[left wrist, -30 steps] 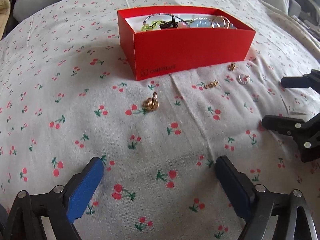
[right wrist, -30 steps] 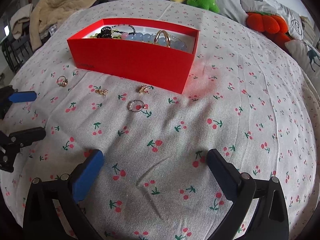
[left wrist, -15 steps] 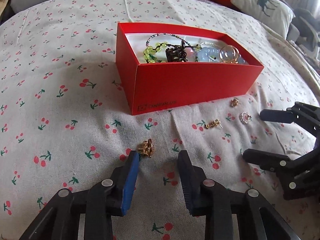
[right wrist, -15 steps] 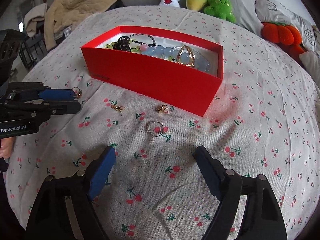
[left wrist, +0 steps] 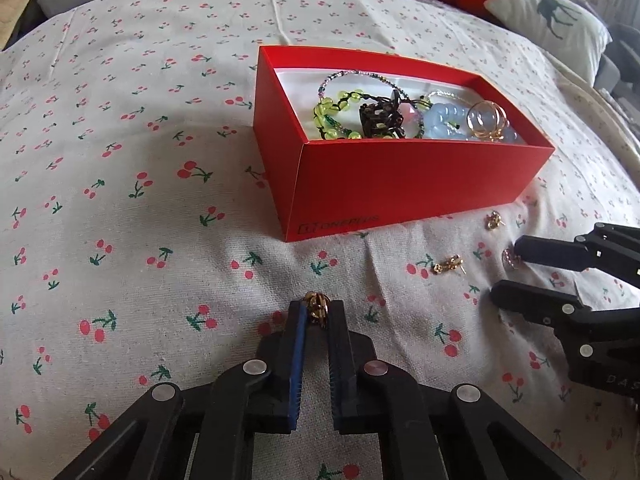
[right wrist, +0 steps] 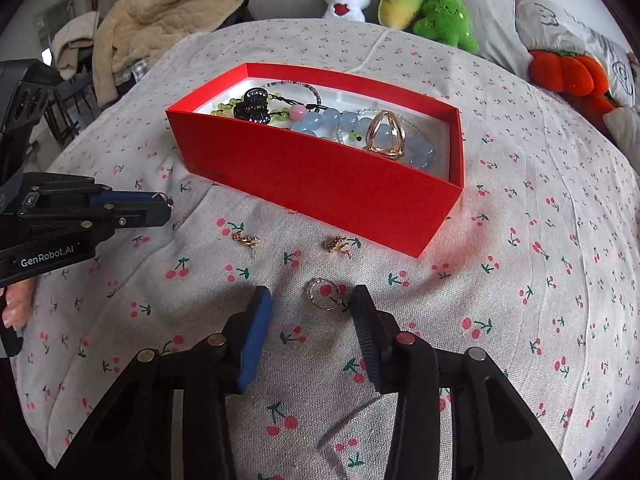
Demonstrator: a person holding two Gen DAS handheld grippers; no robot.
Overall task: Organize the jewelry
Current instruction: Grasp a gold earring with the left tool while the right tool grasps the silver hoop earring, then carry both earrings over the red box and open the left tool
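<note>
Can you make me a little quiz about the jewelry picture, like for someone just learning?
1. True or false: the left gripper is pinching a small gold ring.
2. Which piece lies between the fingers of the open right gripper? A) the beaded hoop ring B) the black hair claw C) the blue bead bracelet
3. Fill in: the bracelets sit inside the ___ box.

Key: 1 true; 2 A; 3 red.
</note>
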